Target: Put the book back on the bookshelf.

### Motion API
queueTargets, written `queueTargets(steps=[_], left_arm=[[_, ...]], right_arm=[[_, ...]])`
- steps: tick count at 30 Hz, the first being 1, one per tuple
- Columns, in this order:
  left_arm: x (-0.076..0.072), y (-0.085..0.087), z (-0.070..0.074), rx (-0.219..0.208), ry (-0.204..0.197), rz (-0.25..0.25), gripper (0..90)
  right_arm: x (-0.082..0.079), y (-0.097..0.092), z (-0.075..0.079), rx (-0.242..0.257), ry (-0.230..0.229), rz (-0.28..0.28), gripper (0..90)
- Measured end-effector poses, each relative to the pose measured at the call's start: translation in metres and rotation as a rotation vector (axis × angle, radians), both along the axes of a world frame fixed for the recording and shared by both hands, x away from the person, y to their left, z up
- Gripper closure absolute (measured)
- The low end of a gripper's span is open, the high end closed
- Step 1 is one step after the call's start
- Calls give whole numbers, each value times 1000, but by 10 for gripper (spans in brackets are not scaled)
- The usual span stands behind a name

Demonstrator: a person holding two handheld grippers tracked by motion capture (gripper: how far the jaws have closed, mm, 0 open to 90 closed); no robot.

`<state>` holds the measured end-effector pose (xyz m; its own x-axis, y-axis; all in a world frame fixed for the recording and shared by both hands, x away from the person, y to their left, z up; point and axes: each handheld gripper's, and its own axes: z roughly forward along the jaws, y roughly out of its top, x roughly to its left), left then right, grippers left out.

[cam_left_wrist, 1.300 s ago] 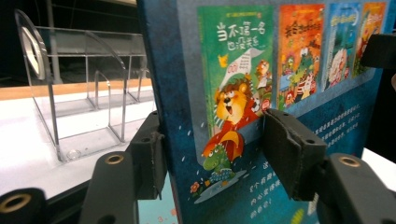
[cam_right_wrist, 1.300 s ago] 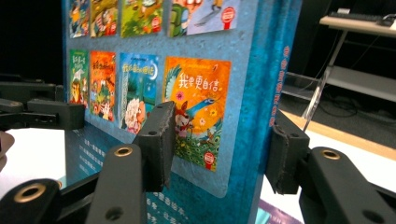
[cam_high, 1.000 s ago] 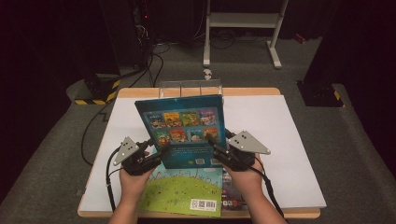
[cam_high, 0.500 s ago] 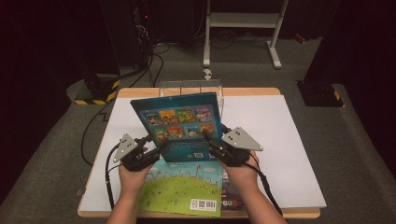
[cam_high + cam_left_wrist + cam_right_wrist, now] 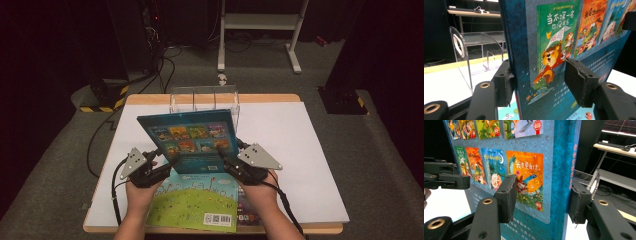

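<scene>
Left tool point(image 5: 162, 167): pinching blue book point(image 5: 192, 140) upright before clear rack point(image 5: 204, 100), jaws just easing wider.
Right tool point(image 5: 231, 162): pinching same book.
Next: likely slotting into rack, needing alignment.

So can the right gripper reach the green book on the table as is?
Probably not yet: the right gripper has its fingers around the raised blue book; the green book lies uncovered just below.

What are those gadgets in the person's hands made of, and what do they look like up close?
Each hand carries a black two-jaw tool. The left gripper and right gripper each bear a grey three-cornered plate dotted with small holes, and a black cable trails back from each. Close up, the jaws are matte black blocks with rough pads and brass-coloured rivets. Forearms are bare, no sleeves.
</scene>
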<state>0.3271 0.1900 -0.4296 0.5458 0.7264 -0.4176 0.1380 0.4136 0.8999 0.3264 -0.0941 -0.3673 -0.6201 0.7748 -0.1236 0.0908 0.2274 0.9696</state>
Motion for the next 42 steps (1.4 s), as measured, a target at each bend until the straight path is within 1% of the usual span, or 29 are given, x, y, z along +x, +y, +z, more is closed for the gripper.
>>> queueTargets(steps=[4, 5, 6, 8, 10, 12, 13, 14, 16, 17, 18, 22, 24, 25, 26, 27, 28, 29, 30, 31, 33, 34, 35, 36, 37, 38, 39, 40, 42], left_arm=[[-4, 0, 0, 20, -5, -7, 406], [-5, 0, 0, 21, -2, -8, 403], [-6, 0, 0, 13, 1, -7, 402], [-8, 0, 0, 16, 5, -5, 401], [-10, 0, 0, 15, 7, -4, 399], [-11, -1, -1, 16, 2, -4, 392], [-12, 0, -1, 28, 0, -7, 389], [-13, 0, -1, 32, -2, -8, 387], [-14, 0, -1, 23, -8, -11, 386], [-16, 0, -2, 34, -14, -12, 386], [-16, 0, -2, 33, -15, -9, 385], [-17, -1, -1, 18, 2, -8, 382], [-18, -1, 0, 24, 4, -3, 383], [-19, -1, 0, 16, 16, -3, 383], [-19, -1, 1, 3, 24, -3, 382], [-18, 0, 1, 0, 30, -2, 381], [-18, 0, 2, 0, 35, -1, 377], [-18, 1, 2, 0, 40, 8, 375], [-17, 1, 2, -14, 46, 17, 361], [-16, 4, 1, -3, 47, 18, 349], [-14, 11, 0, -25, 63, 27, 335], [-12, 16, -1, -25, 75, 44, 332], [-10, 22, -1, -54, 89, 56, 340], [-10, 28, -1, -52, 91, 56, 342], [-10, 33, -1, -63, 98, 69, 342], [-10, 37, 1, -65, 103, 87, 336], [-11, 40, 3, -74, 100, 97, 327], [-12, 44, 4, -63, 95, 103, 328], [-15, 49, 7, -76, 79, 115, 325]], right_arm=[[-6, -1, -1, -4, -3, 16, 472], [-7, -1, -1, -9, -10, 20, 473], [-7, -2, -2, -11, -12, 27, 473], [-6, -3, -3, -14, -6, 43, 469], [-2, -6, -5, -14, 20, 81, 458], [3, -10, -10, -4, 69, 134, 434], [5, -10, -11, -8, 82, 143, 410], [7, -11, -13, -9, 94, 146, 388], [9, -12, -17, -5, 117, 154, 354], [9, -12, -19, -2, 129, 157, 332], [10, -11, -20, -7, 135, 155, 316], [9, -8, -20, -4, 134, 156, 323], [7, -9, -19, 8, 113, 176, 367], [7, -9, -17, 8, 109, 185, 382], [7, -8, -16, 7, 111, 195, 411], [7, -8, -15, 7, 115, 216, 465], [8, -8, -14, 6, 118, 237, 470], [8, -8, -13, 2, 123, 242, 483], [10, -9, -13, 1, 132, 264, 524], [10, -9, -13, 0, 137, 286, 551], [10, -9, -14, -5, 145, 332, 610], [9, -7, -14, -16, 140, 351, 663], [7, -5, -15, -30, 137, 384, 720], [4, -1, -15, -49, 131, 417, 791], [1, 2, -15, -62, 120, 428, 821], [-5, 8, -14, -98, 84, 385, 826], [-4, 10, -13, -82, 110, 357, 827], [0, 9, -13, -56, 123, 358, 828], [6, 9, -16, -38, 133, 360, 828]])
